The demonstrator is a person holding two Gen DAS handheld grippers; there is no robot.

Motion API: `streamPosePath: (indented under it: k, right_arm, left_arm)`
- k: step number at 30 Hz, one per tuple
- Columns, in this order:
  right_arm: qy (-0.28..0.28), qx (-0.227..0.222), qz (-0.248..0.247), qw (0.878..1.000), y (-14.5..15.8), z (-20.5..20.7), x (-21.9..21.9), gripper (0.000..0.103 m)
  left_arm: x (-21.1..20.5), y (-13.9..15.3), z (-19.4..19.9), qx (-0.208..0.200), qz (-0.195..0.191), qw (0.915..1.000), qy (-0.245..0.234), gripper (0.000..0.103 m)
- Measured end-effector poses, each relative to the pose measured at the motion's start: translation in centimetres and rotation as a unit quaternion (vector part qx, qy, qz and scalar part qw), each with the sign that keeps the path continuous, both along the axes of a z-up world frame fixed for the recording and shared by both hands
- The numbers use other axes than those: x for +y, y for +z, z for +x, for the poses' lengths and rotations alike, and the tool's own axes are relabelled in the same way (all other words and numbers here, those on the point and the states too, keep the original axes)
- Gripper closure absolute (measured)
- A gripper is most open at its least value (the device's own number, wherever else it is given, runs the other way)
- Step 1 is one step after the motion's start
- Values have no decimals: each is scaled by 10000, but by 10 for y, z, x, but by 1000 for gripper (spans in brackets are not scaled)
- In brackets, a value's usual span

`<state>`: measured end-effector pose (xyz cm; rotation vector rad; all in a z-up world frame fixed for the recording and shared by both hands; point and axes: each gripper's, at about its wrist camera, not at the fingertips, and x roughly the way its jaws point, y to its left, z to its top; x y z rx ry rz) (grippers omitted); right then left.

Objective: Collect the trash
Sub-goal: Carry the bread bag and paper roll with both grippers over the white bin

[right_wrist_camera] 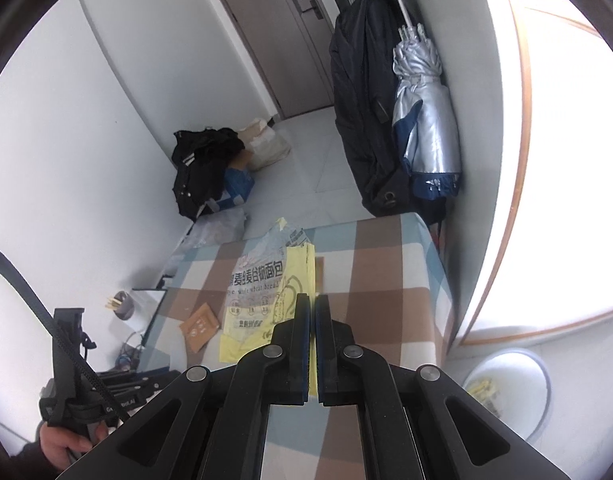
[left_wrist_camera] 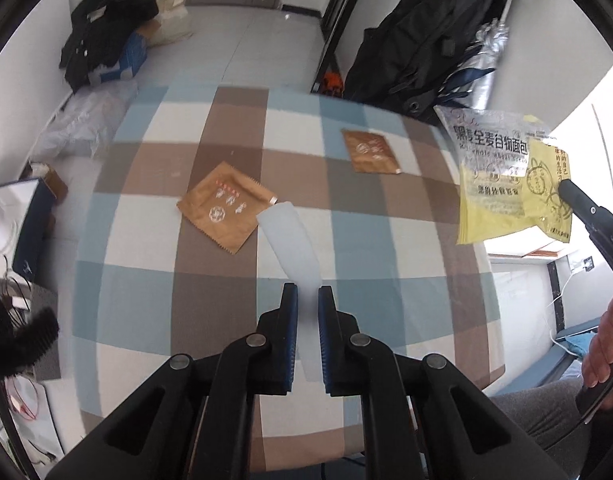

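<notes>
Left wrist view, left tongs [left_wrist_camera: 307, 294] clamped on clear plastic strip [left_wrist_camera: 292, 240], right tongs [right_wrist_camera: 311, 300] pinching yellow bread wrapper [right_wrist_camera: 262, 292].

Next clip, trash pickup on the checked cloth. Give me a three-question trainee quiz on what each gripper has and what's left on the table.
1. True or false: the right gripper is shut on the yellow bread wrapper.
2. What does the left gripper hold? A) a brown packet B) a translucent plastic strip C) nothing
3. How many brown packets lie on the checked tablecloth?

Key
1. True; the wrapper hangs from its closed pads, clear of the cloth.
2. B; the translucent plastic strip runs between its pads.
3. Two: the near brown packet and the far brown packet.
</notes>
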<state>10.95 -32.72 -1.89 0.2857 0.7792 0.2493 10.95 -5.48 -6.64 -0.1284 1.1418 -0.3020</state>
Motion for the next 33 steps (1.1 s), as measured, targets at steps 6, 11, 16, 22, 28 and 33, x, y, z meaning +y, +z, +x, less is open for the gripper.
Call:
streamPosePath:
  k: [6,11,16,22,28,33]
  right_arm:
    - [-68,-221,29,9997,16,-36,-2,101]
    - [-220,-520,27,9984,36,-71,-16,101]
    - [-512,-819,57,9953,57,-105,-46,101]
    - [-1025,-1001,-54,9897,72,-138,-98,101]
    - [-1571,-950,-294,9826,66,-158,-147,101]
    - [-1991,-603,-366,9774,38,-161,-187,101]
  left_arm:
    - [-4,32,-18,-406,-239,9989,-69,97]
    - [-24,59,-32,-740,-388,9959,-360,97]
    - [-51,81,-39,-882,-640,9921,-626,97]
    - [-105,101,-42,-1009,-828,9849,-1140,97]
    - [-167,99,-39,-922,-921,9777,-1648,97]
    - [-216,78,-36,-647,-976,9722,-2026,97]
